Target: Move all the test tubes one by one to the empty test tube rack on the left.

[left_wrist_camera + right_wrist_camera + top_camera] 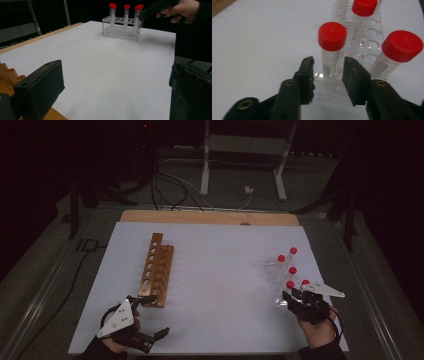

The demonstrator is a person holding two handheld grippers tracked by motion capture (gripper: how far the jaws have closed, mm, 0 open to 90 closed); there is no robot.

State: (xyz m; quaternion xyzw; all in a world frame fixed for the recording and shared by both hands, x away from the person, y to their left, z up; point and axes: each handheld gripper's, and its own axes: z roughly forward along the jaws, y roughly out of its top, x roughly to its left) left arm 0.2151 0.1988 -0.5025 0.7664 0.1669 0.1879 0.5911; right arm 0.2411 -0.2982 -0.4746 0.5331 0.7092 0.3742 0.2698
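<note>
On the white tabletop my wooden rack lies far left and the clear tube rack far right. My right claw is spread around the nearest red-capped tube, not yet gripping, while my left claw rests wide apart beside the wooden rack.

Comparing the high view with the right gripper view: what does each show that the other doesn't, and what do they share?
The high view alone shows the wooden rack, the left gripper open beside it, and the whole white table. The right gripper view alone shows the printed labels on the clear rack and the open right gripper bracketing the nearest red-capped tube. Both show the tubes, the clear rack and the right gripper.
</note>
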